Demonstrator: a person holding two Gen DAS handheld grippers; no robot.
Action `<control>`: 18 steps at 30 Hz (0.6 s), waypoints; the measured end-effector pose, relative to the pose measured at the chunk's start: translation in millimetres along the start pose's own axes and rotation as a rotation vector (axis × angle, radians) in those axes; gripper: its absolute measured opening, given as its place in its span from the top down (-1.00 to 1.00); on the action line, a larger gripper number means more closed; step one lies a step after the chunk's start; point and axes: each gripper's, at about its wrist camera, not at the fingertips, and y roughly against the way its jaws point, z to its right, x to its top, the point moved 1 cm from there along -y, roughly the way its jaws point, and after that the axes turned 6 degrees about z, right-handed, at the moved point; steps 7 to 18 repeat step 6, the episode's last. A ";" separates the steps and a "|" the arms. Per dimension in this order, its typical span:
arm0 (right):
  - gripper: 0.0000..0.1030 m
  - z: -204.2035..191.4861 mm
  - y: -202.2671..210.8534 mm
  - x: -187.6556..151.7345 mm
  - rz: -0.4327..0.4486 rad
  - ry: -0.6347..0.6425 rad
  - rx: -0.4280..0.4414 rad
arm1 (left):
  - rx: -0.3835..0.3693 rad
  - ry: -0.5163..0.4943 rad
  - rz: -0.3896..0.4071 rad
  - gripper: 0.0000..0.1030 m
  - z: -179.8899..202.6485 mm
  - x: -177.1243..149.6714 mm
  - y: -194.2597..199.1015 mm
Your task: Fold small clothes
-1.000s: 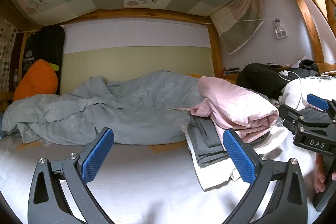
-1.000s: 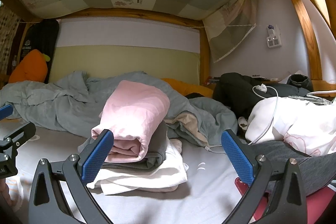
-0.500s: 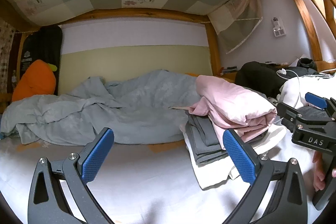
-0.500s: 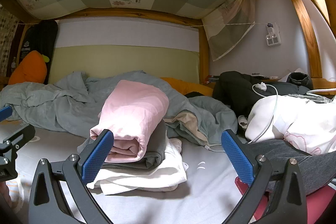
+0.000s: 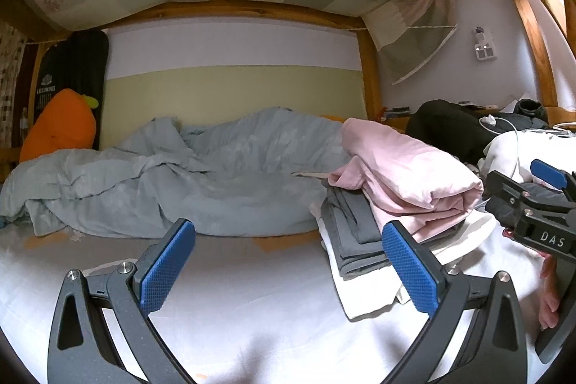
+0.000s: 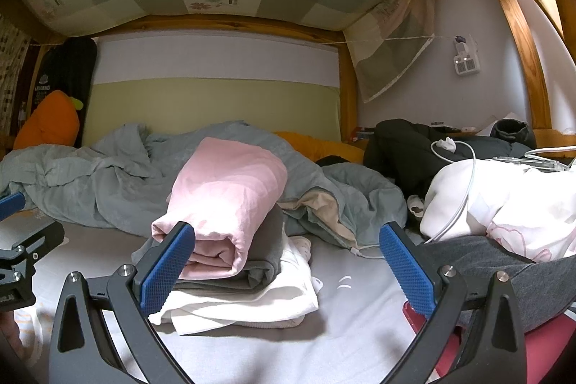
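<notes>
- Right wrist view, largest item first: the bed sheet [image 6: 352, 333] fills the lower half of the frame and serves as the work surface; a crumpled grey-blue duvet [image 6: 108, 186] lies across the middle of the frame behind it.
- Folded stack [image 6: 230, 258], centre-left of the right wrist view and centre-right of the left wrist view: three folded pieces lie one on another. Judgement: these three are finished.
- White garment [image 6: 252, 305]: bottom layer, flat on the sheet.
- Grey garment [image 6: 266, 254]: middle layer, resting on the white one.
- Pink garment [image 6: 226, 197]: top layer, folded into a thick roll-like bundle, its rolled end facing the camera.
- Remaining work, as a judgement: a white printed cloth [image 6: 504, 200] and a dark grey cloth [image 6: 504, 265] lie loose at the right edge of the right wrist view. Whether they belong to the task cannot be determined.
- Right gripper [image 6: 286, 269]: released, jaws spread wide, nothing between them; it sits low over the sheet, pointing at the stack.
- Left gripper [image 5: 288, 263]: released, jaws spread wide, nothing held; bare sheet lies ahead, the stack to its right.
- Overall state, as a judgement: no fold is in hand; both tools are idle between garments, or the task is at its end.
</notes>
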 end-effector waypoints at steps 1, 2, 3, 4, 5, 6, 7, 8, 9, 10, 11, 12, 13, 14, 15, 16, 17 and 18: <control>-0.99 -0.4 0.8 0.3 0.000 0.000 -0.002 | 0.001 0.003 -0.005 -1.00 -0.6 -0.2 -0.9; -0.99 -0.2 1.2 0.2 -0.001 0.000 -0.002 | 0.003 0.004 -0.008 -1.00 -0.1 -0.5 -1.4; -0.99 -0.1 1.3 0.3 0.001 0.000 -0.002 | 0.004 0.006 -0.012 -1.00 -0.4 -0.7 -2.0; -0.99 0.0 0.6 0.3 0.002 -0.001 -0.001 | 0.004 0.006 -0.015 -1.00 -0.9 -1.0 -2.4; -0.99 0.3 0.6 0.0 0.005 -0.001 -0.001 | 0.005 0.006 -0.017 -1.00 -0.8 -1.2 -2.7; -0.99 0.4 0.4 -0.4 0.007 0.000 -0.001 | 0.004 0.005 -0.019 -1.00 -1.5 -1.5 -3.0; -0.99 0.4 0.4 -0.4 0.007 0.000 -0.001 | 0.004 0.005 -0.019 -1.00 -1.5 -1.5 -3.0; -0.99 0.4 0.4 -0.4 0.007 0.000 -0.001 | 0.004 0.005 -0.019 -1.00 -1.5 -1.5 -3.0; -0.99 0.4 0.4 -0.4 0.007 0.000 -0.001 | 0.004 0.005 -0.019 -1.00 -1.5 -1.5 -3.0; -0.99 0.4 0.4 -0.4 0.007 0.000 -0.001 | 0.004 0.005 -0.019 -1.00 -1.5 -1.5 -3.0; -0.99 0.4 0.4 -0.4 0.007 0.000 -0.001 | 0.004 0.005 -0.019 -1.00 -1.5 -1.5 -3.0; -0.99 0.4 0.4 -0.4 0.007 0.000 -0.001 | 0.004 0.005 -0.019 -1.00 -1.5 -1.5 -3.0; -0.99 0.4 0.4 -0.4 0.007 0.000 -0.001 | 0.004 0.005 -0.019 -1.00 -1.5 -1.5 -3.0; -0.99 0.4 0.4 -0.4 0.007 0.000 -0.001 | 0.004 0.005 -0.019 -1.00 -1.5 -1.5 -3.0; -0.99 0.4 0.4 -0.4 0.007 0.000 -0.001 | 0.004 0.005 -0.019 -1.00 -1.5 -1.5 -3.0; -0.99 0.4 0.4 -0.4 0.007 0.000 -0.001 | 0.004 0.005 -0.019 -1.00 -1.5 -1.5 -3.0; -0.99 0.4 0.4 -0.4 0.007 0.000 -0.001 | 0.004 0.005 -0.019 -1.00 -1.5 -1.5 -3.0; -0.99 0.4 0.4 -0.4 0.007 0.000 -0.001 | 0.004 0.005 -0.019 -1.00 -1.5 -1.5 -3.0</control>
